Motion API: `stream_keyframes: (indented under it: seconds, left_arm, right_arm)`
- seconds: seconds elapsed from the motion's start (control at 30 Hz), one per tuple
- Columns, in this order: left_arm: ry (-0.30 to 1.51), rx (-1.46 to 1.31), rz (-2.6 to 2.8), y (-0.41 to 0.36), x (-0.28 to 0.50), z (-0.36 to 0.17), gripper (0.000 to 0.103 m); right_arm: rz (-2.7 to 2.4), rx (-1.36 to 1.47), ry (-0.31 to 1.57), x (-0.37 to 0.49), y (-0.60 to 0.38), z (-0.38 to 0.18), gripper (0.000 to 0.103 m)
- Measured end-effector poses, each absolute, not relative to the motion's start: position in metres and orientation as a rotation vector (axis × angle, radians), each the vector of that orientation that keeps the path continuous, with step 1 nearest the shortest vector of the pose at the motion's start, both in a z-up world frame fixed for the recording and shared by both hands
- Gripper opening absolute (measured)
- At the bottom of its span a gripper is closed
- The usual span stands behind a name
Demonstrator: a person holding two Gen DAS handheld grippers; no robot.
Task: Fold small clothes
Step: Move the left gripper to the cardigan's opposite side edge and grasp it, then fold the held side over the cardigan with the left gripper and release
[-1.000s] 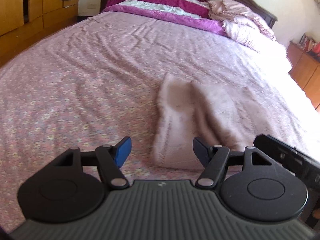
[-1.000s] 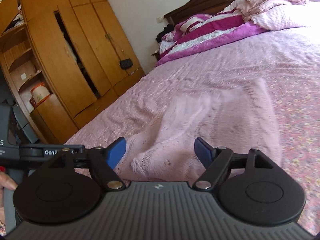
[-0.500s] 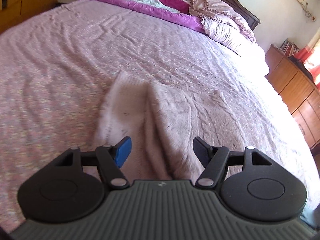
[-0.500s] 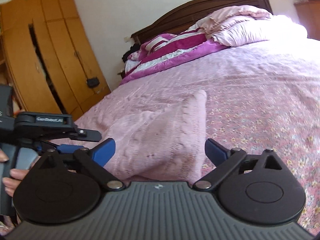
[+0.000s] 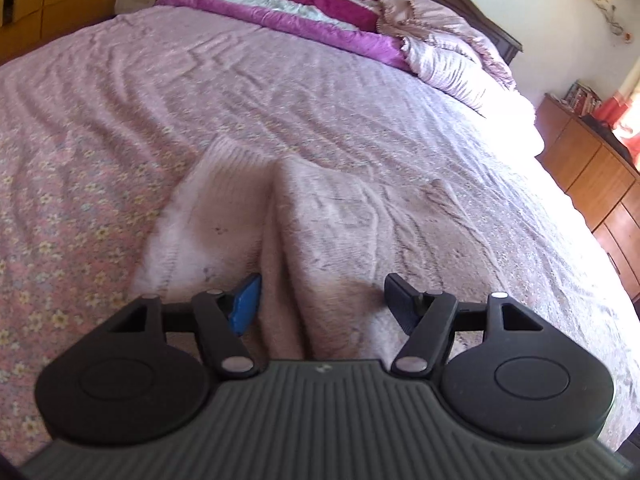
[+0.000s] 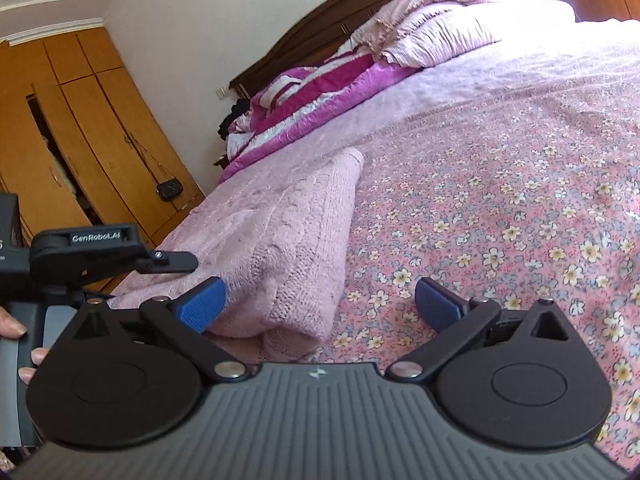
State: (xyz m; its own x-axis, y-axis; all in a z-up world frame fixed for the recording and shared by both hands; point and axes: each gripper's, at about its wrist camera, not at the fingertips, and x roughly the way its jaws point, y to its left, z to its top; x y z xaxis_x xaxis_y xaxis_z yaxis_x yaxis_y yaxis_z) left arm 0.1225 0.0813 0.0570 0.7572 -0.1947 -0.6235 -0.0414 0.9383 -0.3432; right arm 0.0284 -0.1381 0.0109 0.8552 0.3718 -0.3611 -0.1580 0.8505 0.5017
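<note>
On the bed: a pink knitted garment (image 5: 320,216) lies part-folded on the floral bedspread (image 5: 80,168), near the foot edge; a raised crease runs lengthwise through it in the left wrist view.
Garment, right wrist view: the knit (image 6: 276,248) shows a rolled, doubled edge along its right side; its near corner sits just ahead of the gripper body.
Left gripper (image 5: 322,300): jaws spread apart, holding nothing; the garment's central ridge lies between the fingers, the blue pad close against the fold; contact cannot be confirmed.
Right gripper (image 6: 318,302): jaws wide apart, empty; the left pad sits at the garment's near end, the right pad over bare bedspread.
Background: striped magenta quilt (image 5: 304,4) and pillows at the headboard; wooden wardrobe (image 6: 80,152) with a small black bag hanging on it; dresser (image 5: 592,176) at the far side.
Step in hand (judgement): both grippers positioned at the near hem, about to take hold for a further fold.
Next move (judgement): close each gripper on the doubled near edge, catching all layers; lift evenly and carry it toward the far end; uneven grip risks undoing the existing fold.
</note>
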Motion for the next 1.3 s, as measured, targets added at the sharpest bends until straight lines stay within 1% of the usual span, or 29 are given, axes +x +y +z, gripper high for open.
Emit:
stream_keyframes:
  seconds: [0.07, 0.2, 0.33, 0.37, 0.4, 0.43, 0.47, 0.5, 0.77, 0.97, 1.17, 1.23, 1.3]
  left_arm:
    - [0.688, -0.325, -0.088, 0.074, 0.122, 0.057, 0.055]
    - [0.676, -0.294, -0.086, 0.067, 0.124, 0.053, 0.054]
    - [0.674, -0.386, -0.078, 0.075, 0.131, 0.046, 0.056]
    - [0.67, -0.395, -0.079, 0.076, 0.132, 0.046, 0.052]
    - [0.664, -0.393, -0.079, 0.076, 0.133, 0.046, 0.04]
    - [0.658, -0.385, -0.086, 0.075, 0.133, 0.047, 0.033]
    - [0.651, -0.375, -0.094, 0.074, 0.132, 0.048, 0.029]
    - [0.642, -0.363, -0.099, 0.073, 0.132, 0.05, 0.027]
    - [0.559, -0.33, -0.178, 0.084, 0.131, 0.084, 0.025]
    - [0.492, -0.294, -0.149, 0.111, 0.124, 0.101, 0.025]
    - [0.588, -0.255, -0.042, 0.149, 0.134, 0.075, 0.025]
    - [0.629, -0.247, -0.005, 0.157, 0.137, 0.063, 0.028]
    - [0.639, -0.278, -0.003, 0.163, 0.135, 0.055, 0.034]
  right_arm:
    - [0.294, 0.483, 0.465, 0.029, -0.139, 0.008, 0.103]
    - [0.302, 0.501, 0.457, 0.03, -0.141, 0.003, 0.103]
    - [0.305, 0.505, 0.449, 0.029, -0.142, 0.002, 0.103]
    - [0.306, 0.507, 0.447, 0.028, -0.141, 0.002, 0.103]
    - [0.307, 0.51, 0.446, 0.029, -0.142, 0.001, 0.103]
    - [0.308, 0.512, 0.444, 0.029, -0.142, 0.001, 0.103]
    - [0.31, 0.515, 0.442, 0.027, -0.144, 0.001, 0.103]
    - [0.312, 0.518, 0.44, 0.028, -0.144, 0.0, 0.103]
    - [0.321, 0.531, 0.43, 0.024, -0.146, 0.0, 0.103]
    - [0.331, 0.537, 0.424, 0.024, -0.147, -0.002, 0.103]
    - [0.332, 0.531, 0.427, 0.025, -0.146, -0.001, 0.103]
    - [0.331, 0.528, 0.429, 0.026, -0.145, -0.001, 0.103]
    - [0.33, 0.526, 0.43, 0.026, -0.145, -0.001, 0.103]
